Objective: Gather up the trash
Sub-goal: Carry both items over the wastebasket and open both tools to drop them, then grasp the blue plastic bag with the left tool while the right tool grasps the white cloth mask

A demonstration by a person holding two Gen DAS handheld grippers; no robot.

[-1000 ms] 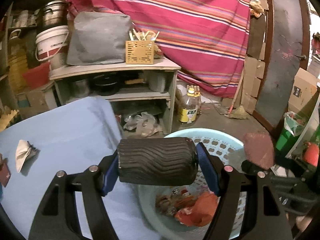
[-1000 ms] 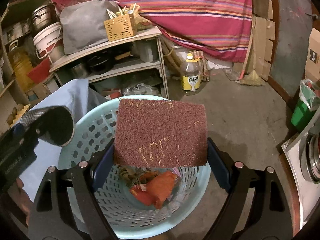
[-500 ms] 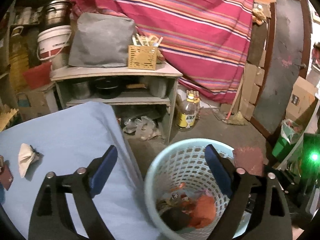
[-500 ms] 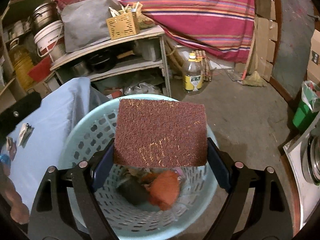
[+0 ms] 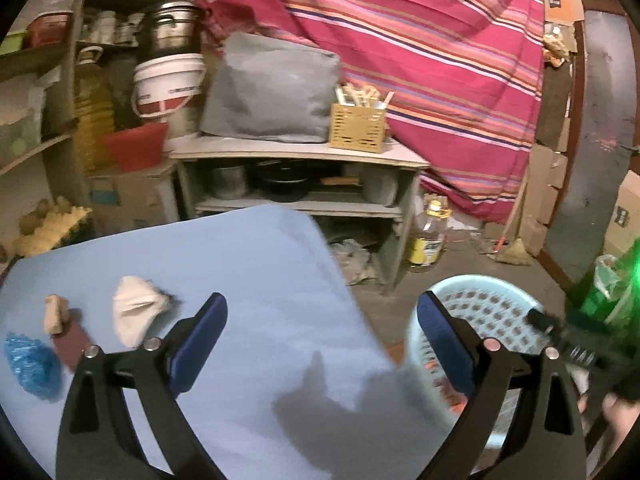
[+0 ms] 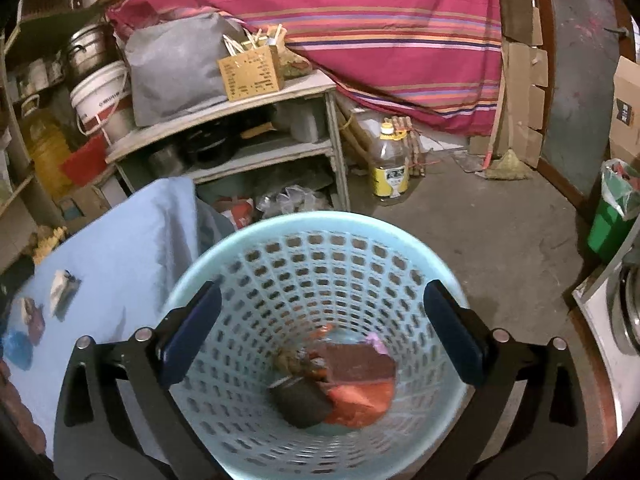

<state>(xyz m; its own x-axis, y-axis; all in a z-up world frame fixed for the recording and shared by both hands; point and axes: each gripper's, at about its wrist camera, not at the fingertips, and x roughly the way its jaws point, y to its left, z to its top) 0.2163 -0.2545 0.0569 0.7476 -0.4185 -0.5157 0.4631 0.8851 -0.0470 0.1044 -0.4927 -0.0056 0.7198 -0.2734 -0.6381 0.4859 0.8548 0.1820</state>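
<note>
A second earlier the right gripper [image 6: 322, 328] had clamped a rough maroon scouring pad [image 6: 360, 364]; its jaws were opening, empty, the pad lying inside the perforated pale-blue plastic basket [image 6: 224, 256]. The left gripper [image 5: 322, 336], its ribbed black roll gone, was opening empty over the blue cloth [image 5: 248, 272].

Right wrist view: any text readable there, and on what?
None can be read.
White bucket: dark print band, too blurred.
Oil bottle: yellow label with dark characters, too small.
Cardboard box: dark logo patch, not legible.
Yellow holder: only slots, no text.
</note>
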